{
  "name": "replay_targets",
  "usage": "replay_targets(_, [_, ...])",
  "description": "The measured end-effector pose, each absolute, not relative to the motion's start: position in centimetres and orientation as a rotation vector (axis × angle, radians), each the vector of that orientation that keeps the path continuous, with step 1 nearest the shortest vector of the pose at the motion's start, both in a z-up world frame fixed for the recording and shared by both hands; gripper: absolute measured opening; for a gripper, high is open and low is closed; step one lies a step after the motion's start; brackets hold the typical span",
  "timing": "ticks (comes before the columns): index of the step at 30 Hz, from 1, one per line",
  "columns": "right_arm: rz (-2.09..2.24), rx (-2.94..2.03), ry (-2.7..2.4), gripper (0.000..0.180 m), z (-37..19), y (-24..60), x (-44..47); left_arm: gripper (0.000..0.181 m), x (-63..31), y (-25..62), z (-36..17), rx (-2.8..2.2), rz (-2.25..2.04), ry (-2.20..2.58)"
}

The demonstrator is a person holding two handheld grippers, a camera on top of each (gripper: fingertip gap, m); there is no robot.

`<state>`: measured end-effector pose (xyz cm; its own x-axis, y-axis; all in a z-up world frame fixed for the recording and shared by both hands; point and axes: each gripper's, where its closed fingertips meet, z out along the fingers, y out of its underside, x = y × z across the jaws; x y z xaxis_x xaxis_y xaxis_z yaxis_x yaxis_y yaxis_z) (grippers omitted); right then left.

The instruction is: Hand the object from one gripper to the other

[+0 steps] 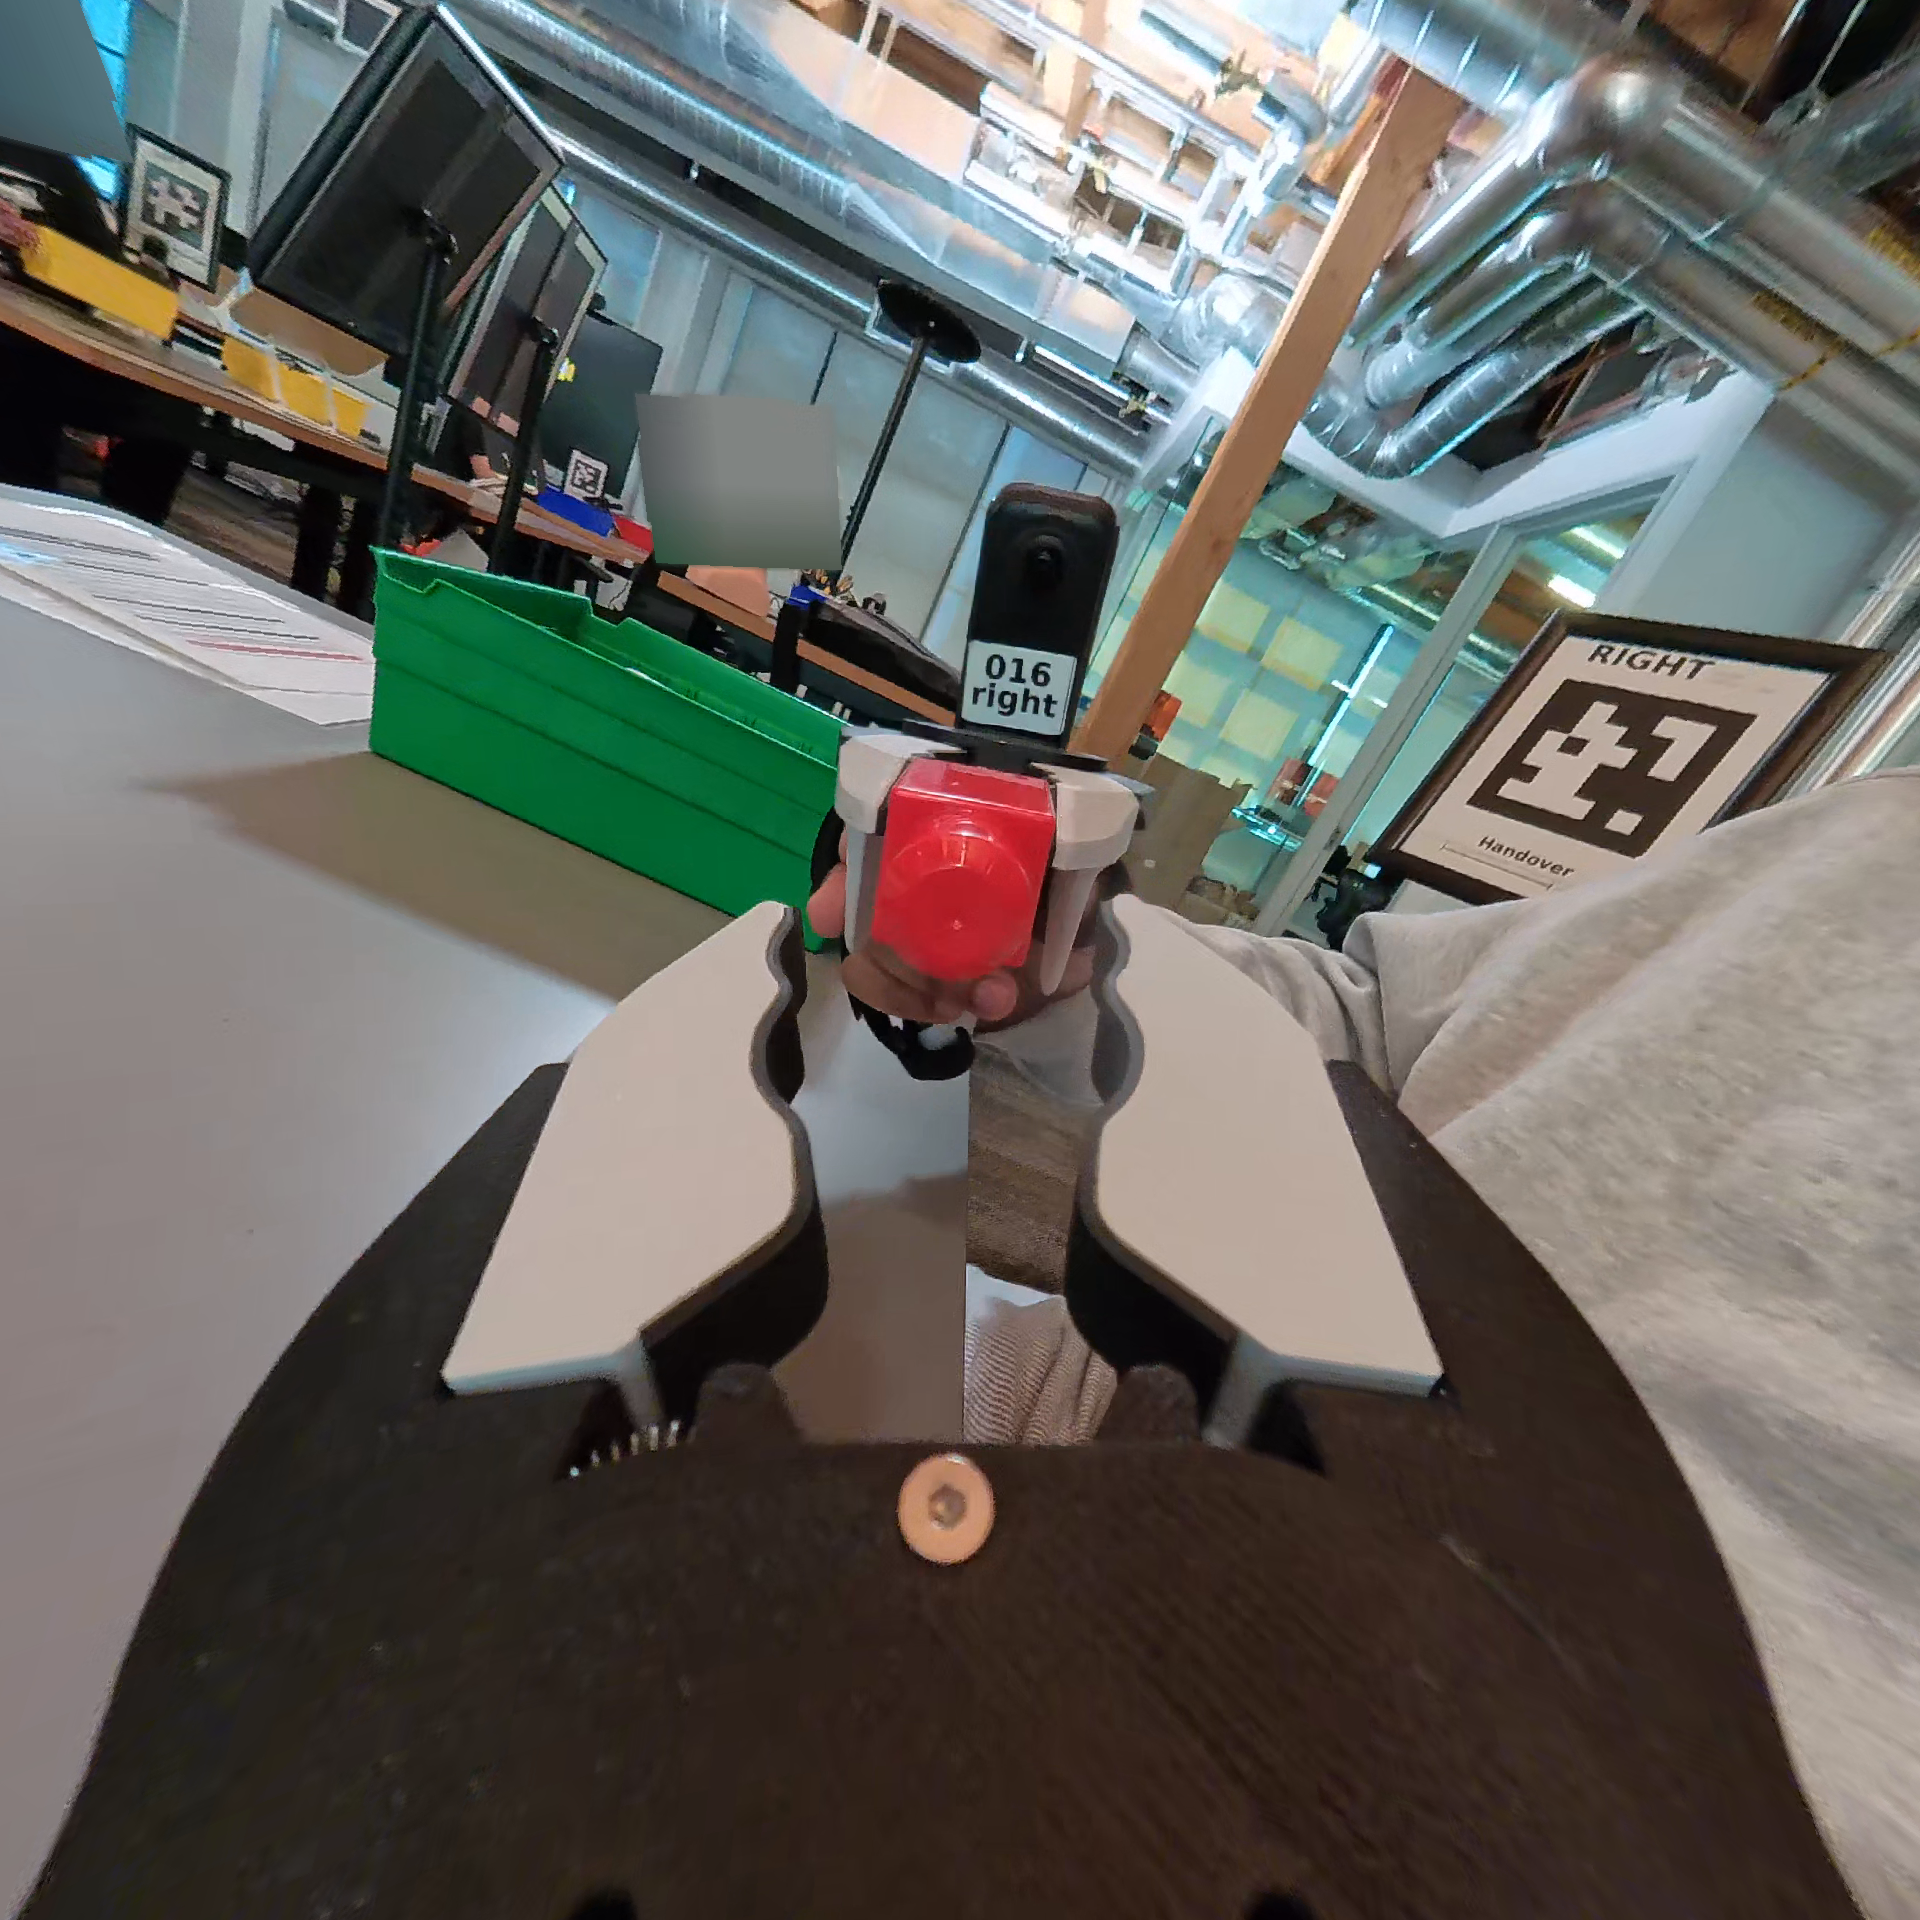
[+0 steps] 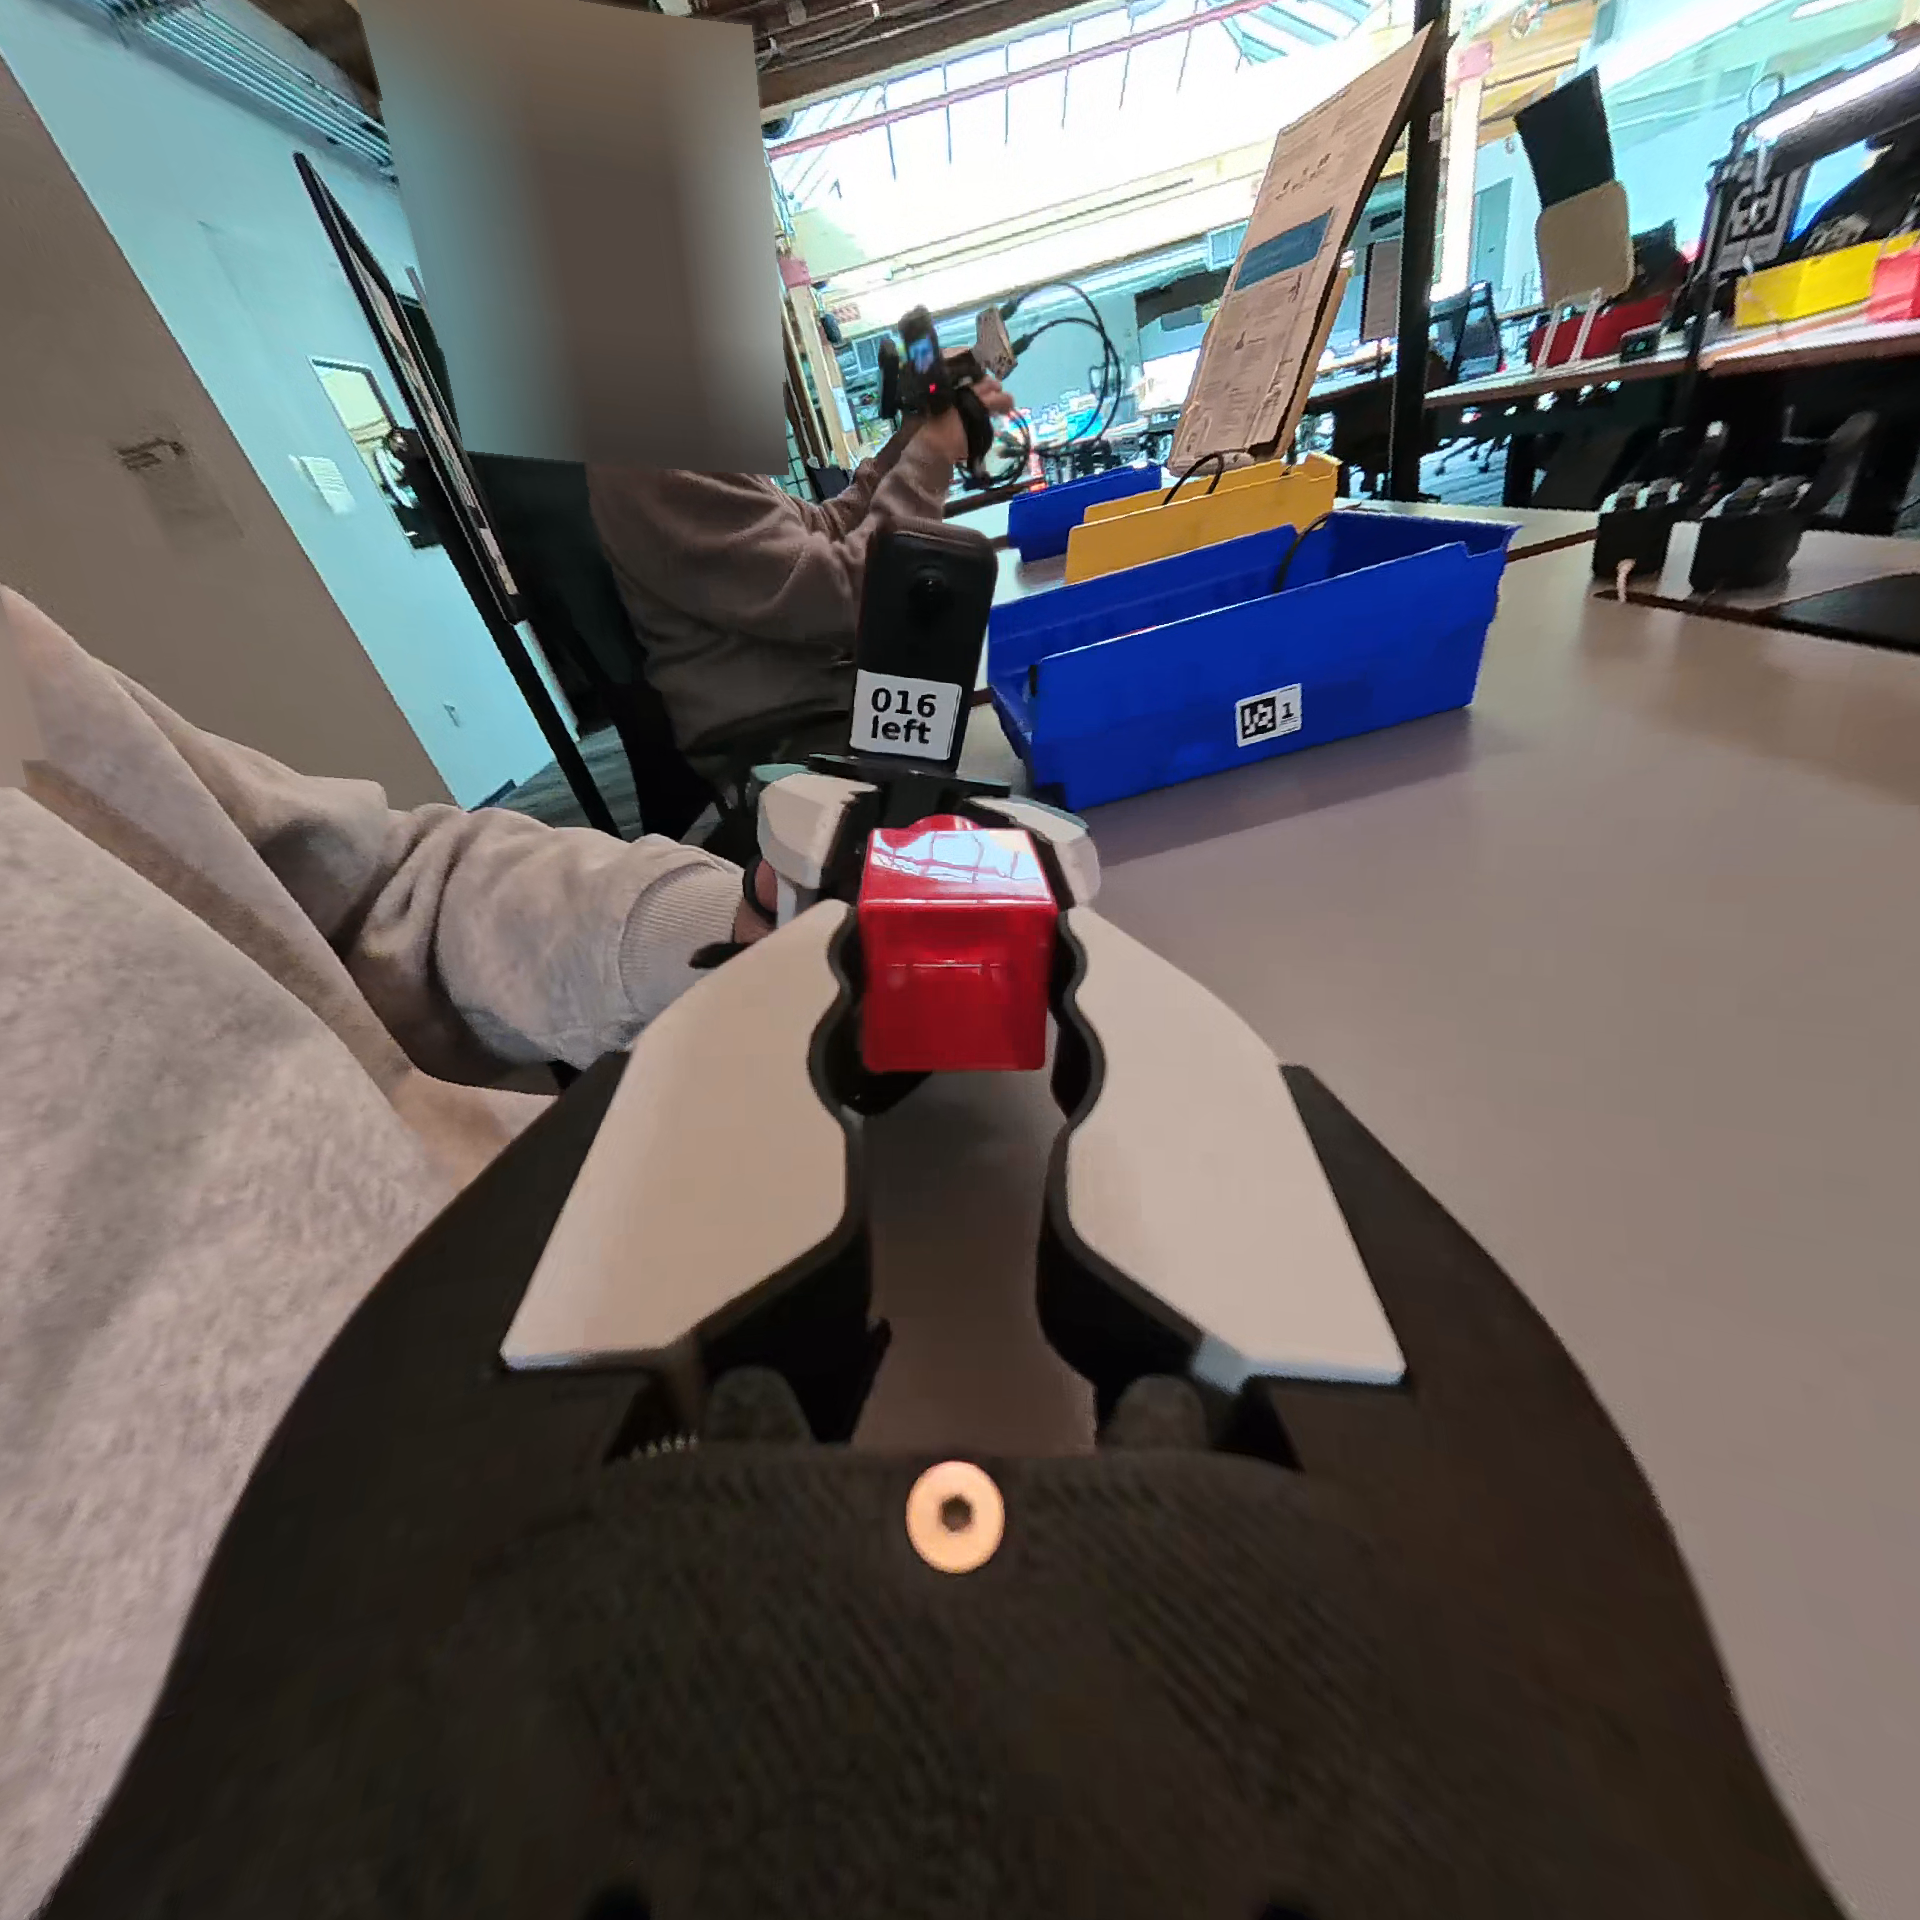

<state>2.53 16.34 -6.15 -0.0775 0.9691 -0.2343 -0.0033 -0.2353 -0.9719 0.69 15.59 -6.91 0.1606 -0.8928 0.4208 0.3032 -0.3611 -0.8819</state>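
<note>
I see the 2 grippers facing each other above the pale grey table (image 2: 1455, 987). The right gripper (image 2: 951, 987) holds the glossy red plastic object (image 2: 951, 982), a square block with a round cap on its far end; its 2 white fingers (image 2: 727, 1122) press on the left and right sides of the block, so the jaws stand narrow and clamped on it. In the left wrist view the same red object (image 1: 956, 873) shows its round cap toward me, held between the fingers of the right gripper (image 1: 971, 868), which has a black camera with a white label above it.

The left gripper (image 1: 945, 966) is near the object but apart from it. Its jaws stand wide, with nothing between the white fingers (image 1: 665, 1143), and the cap is just beyond the fingertips. From the right wrist view the left gripper (image 2: 925, 842) is mostly hidden behind the red block.

A green plastic bin (image 1: 592, 707) stands on the table behind the grippers on 1 side, and a blue plastic bin (image 2: 1247, 665) with a small marker tag on the other side. A grey sleeve (image 2: 468, 935) reaches toward the left gripper.
</note>
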Motion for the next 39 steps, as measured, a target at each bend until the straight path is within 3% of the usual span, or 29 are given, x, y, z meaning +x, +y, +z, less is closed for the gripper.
replay_targets(11, [1.484, -1.392, -1.15, 0.035, -7.0, 16.1, 2.2, 0.027, 0.9, 15.4, -7.3, -1.399, -1.365, 0.68])
replay_targets(16, [1.49, -1.364, -1.138, 0.035, -7.0, 16.2, 2.1, 0.027, 0.8, 15.6, -7.3, -1.424, -1.371, 0.668])
replay_targets(17, [1.475, -1.348, -1.14, 0.038, -7.1, 16.3, 2.0, 0.027, 0.7, 15.6, -7.2, -1.427, -1.375, 0.658])
replay_targets(20, [1.367, -1.277, -1.124, 0.07, -6.8, 17.0, 2.0, 0.027, 0.3, 15.9, -6.9, -1.425, -1.408, 0.61])
replay_targets(22, [1.266, -1.201, -1.135, 0.077, -6.3, 17.2, 2.2, 0.027, -0.2, 16.4, -6.8, -1.431, -1.442, 0.558])
replay_targets(28, [0.924, -0.996, -1.262, 0.061, -6.3, 16.8, 2.2, 0.028, -1.9, 18.4, -7.8, -1.511, -1.522, 0.347])
replay_targets(39, [1.316, -1.325, -0.975, 0.054, -5.8, 19.0, 2.9, 0.028, -2.1, 18.4, -7.0, -1.43, -1.206, 0.489])
